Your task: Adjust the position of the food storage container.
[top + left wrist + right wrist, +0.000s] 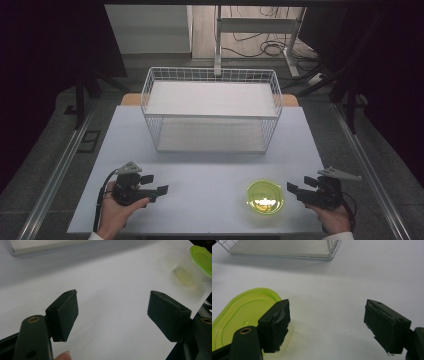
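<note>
Jaws stand wide apart and empty on both the left gripper (161, 189) and the right gripper (291, 188), each held low over the white table (210, 165). Between them sits a round clear plastic container with a lime-green lid (265, 196), just beside the right gripper and well apart from the left, so the right hand is likely nearer for a grasp. Beyond the container stands a white wire basket with a flat shelf (211, 107), at the table's far side.

From your seat, the white wire-mesh basket (212, 110) stands at twelve o'clock, far across the pale rectangular table (200, 165). The lidded lime-green plastic container (265, 196) lies at one o'clock, near you, between your left gripper (159, 190) and right gripper (291, 188), closer to the right.
</note>
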### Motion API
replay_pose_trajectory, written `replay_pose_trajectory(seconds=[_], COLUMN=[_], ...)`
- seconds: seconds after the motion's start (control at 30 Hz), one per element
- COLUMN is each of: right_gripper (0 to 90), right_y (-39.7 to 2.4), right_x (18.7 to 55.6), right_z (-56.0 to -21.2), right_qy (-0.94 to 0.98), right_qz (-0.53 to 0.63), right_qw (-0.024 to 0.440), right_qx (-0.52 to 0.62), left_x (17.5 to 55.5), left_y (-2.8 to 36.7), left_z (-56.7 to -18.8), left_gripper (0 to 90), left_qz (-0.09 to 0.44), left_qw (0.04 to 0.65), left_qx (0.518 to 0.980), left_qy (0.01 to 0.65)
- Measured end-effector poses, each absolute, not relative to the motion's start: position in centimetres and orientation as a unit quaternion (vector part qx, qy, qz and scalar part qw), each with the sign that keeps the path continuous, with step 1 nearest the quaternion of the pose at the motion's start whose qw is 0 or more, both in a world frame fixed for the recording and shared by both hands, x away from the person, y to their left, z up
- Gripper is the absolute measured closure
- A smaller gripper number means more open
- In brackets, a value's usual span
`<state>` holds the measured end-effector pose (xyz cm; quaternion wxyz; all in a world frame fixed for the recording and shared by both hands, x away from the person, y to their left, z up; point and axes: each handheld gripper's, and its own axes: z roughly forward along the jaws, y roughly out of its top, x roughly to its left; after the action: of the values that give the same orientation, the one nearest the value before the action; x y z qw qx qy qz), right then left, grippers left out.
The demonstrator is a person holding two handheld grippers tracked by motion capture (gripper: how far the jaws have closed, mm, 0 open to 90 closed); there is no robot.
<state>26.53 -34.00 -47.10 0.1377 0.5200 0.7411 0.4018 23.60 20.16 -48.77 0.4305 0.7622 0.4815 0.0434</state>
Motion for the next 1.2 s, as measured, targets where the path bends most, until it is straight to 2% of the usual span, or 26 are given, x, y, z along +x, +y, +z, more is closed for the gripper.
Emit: replay_pose_trajectory(seconds=[0.3, 0.7, 1.07, 1.17, 1.2], right_gripper=[22.6, 31.0, 47.6, 53.3, 58.5], right_y=[-33.9, -33.8, -33.8, -33.8, -33.7], right_x=[26.2, 25.9, 25.0, 24.7, 24.6], right_z=[-46.8, -46.4, -46.6, -46.7, -46.7], right_qy=[0.747, 0.762, 0.787, 0.792, 0.796], right_qz=[0.4, 0.38, 0.347, 0.342, 0.338], right_qw=[0.136, 0.132, 0.098, 0.087, 0.08], right_qx=[0.514, 0.507, 0.5, 0.499, 0.497], left_x=[23.5, 23.6, 23.7, 23.7, 23.7], left_y=[20.3, 20.2, 20.1, 20.0, 20.0], left_z=[-48.7, -48.9, -49.1, -49.1, -49.1], left_gripper=[24.6, 24.3, 24.1, 24.1, 24.1], left_qz=[0.037, 0.03, 0.024, 0.024, 0.024], left_qw=[0.431, 0.422, 0.417, 0.417, 0.417], left_qx=[0.759, 0.763, 0.767, 0.767, 0.767], left_qy=[0.486, 0.489, 0.488, 0.487, 0.486])
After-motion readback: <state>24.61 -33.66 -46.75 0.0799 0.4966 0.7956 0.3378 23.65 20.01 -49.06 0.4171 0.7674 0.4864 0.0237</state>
